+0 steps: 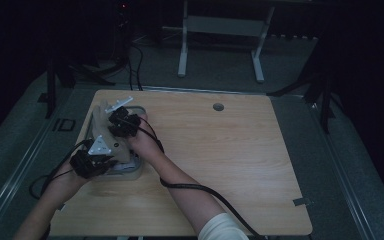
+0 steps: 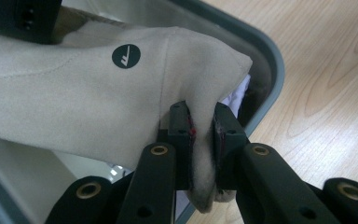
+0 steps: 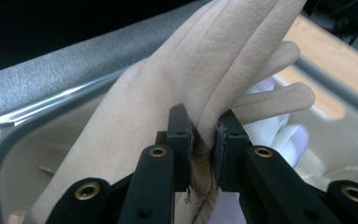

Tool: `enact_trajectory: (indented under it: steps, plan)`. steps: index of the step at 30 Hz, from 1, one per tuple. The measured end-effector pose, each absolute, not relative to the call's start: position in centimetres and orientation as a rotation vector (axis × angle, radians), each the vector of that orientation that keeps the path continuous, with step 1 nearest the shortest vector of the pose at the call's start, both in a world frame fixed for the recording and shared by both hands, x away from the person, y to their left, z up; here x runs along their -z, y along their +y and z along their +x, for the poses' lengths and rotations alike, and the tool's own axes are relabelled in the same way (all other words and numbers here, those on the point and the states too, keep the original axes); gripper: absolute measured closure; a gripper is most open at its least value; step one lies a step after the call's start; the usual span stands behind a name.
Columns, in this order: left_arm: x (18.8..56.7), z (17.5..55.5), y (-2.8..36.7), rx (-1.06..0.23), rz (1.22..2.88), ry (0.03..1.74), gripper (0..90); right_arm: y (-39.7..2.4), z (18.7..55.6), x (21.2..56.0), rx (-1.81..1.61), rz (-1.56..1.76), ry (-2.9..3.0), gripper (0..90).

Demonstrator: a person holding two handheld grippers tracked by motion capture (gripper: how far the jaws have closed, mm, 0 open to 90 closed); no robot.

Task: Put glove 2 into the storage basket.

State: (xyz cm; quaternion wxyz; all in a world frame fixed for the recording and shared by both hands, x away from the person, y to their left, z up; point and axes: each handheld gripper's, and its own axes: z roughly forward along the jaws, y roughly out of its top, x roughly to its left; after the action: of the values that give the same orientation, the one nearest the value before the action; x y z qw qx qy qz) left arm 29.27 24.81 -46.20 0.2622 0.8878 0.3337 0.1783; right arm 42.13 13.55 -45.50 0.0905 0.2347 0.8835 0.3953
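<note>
A beige cloth bag (image 1: 100, 129) hangs stretched between both grippers over a grey-rimmed bin (image 1: 132, 173) at the table's left side. My left gripper (image 2: 203, 126) is shut on a folded corner of the cloth (image 2: 74, 102), near a round black logo (image 2: 126, 56). My right gripper (image 3: 204, 128) is shut on a bunched edge of the same cloth (image 3: 168, 79), where a cord runs down between the pads. From above, the left gripper (image 1: 105, 159) is at the bin's near end and the right gripper (image 1: 114, 125) at the far end.
Inside the bin (image 2: 270, 60) lies something white (image 2: 240, 95), also seen pale behind the cloth (image 3: 279, 130). Bare wood (image 1: 220, 150) spreads to the right, with a round cable hole (image 1: 218, 106). A white stand (image 1: 182, 50) is behind the table.
</note>
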Motion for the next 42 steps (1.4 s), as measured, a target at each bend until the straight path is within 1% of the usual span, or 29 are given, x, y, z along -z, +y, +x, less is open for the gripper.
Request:
enact_trajectory:
  steps: [4, 7, 12, 14, 16, 19, 21, 23, 24, 26, 27, 28, 29, 30, 31, 33, 36, 38, 39, 42]
  plan:
    - [46.7, 29.6, 24.8, -0.469, 2.404, 0.904, 80.8, 13.3, 42.6, 47.0, -1.127, 0.726, 2.637, 79.0]
    - [46.8, 29.9, 24.7, -0.455, 2.401, 0.905, 80.7, 12.7, 43.1, 47.4, -1.12, 0.771, 2.64, 78.9]
    - [47.4, 30.4, 24.2, -0.469, 2.421, 0.9, 80.2, 12.0, 43.7, 48.5, -1.08, 0.81, 2.651, 78.3]
    - [47.9, 30.8, 24.3, -0.434, 2.424, 0.913, 79.7, 11.8, 43.9, 48.7, -1.079, 0.83, 2.659, 78.1]
    - [48.2, 31.0, 24.4, -0.408, 2.42, 0.919, 79.3, 11.8, 43.9, 48.7, -1.064, 0.816, 2.667, 75.7]
    - [48.2, 30.9, 24.7, -0.391, 2.39, 0.928, 76.3, 11.6, 43.8, 48.4, -1.055, 0.791, 2.669, 65.7]
    - [48.0, 30.8, 24.9, -0.385, 2.375, 0.948, 70.6, 11.2, 44.0, 48.1, -1.057, 0.81, 2.682, 56.1]
    - [47.6, 30.9, 25.1, -0.362, 2.352, 0.983, 64.1, 10.5, 44.1, 47.7, -1.07, 0.801, 2.675, 50.5]
    - [47.4, 31.0, 25.2, -0.357, 2.341, 1.003, 59.1, 10.2, 44.1, 47.4, -1.074, 0.78, 2.661, 48.1]
    - [46.9, 31.1, 25.4, -0.317, 2.287, 1.034, 44.3, 9.4, 43.9, 46.9, -1.086, 0.767, 2.653, 41.7]
    - [46.7, 31.1, 25.4, -0.334, 2.276, 1.044, 35.7, 9.0, 43.8, 46.5, -1.101, 0.762, 2.637, 38.4]
    - [46.6, 31.1, 25.4, -0.337, 2.275, 1.033, 31.0, 8.7, 43.8, 46.3, -1.107, 0.765, 2.633, 37.6]
    - [46.4, 31.0, 25.2, -0.339, 2.263, 1.032, 21.4, 8.2, 43.8, 46.0, -1.124, 0.775, 2.639, 36.0]
    - [46.2, 31.1, 25.2, -0.341, 2.257, 1.037, 15.9, 7.7, 43.7, 45.8, -1.15, 0.79, 2.634, 32.6]
    - [46.0, 31.1, 25.1, -0.361, 2.243, 1.037, 15.0, 7.5, 43.7, 45.7, -1.159, 0.792, 2.63, 29.7]
    - [45.6, 30.9, 24.9, -0.39, 2.199, 1.038, 14.7, 6.9, 43.5, 45.5, -1.172, 0.774, 2.665, 20.8]
    - [45.2, 30.5, 24.2, -0.429, 2.147, 1.003, 14.6, 5.8, 43.1, 45.4, -1.19, 0.732, 2.649, 15.8]
    - [45.1, 30.3, 23.5, -0.437, 2.127, 0.981, 14.7, 5.1, 42.9, 45.5, -1.173, 0.713, 2.633, 15.8]
    - [45.1, 30.2, 23.3, -0.439, 2.12, 0.971, 14.7, 4.6, 42.8, 45.5, -1.159, 0.689, 2.639, 14.2]
    - [45.0, 29.9, 22.3, -0.41, 2.105, 0.941, 14.7, 3.7, 42.5, 45.7, -1.143, 0.668, 2.632, 14.5]
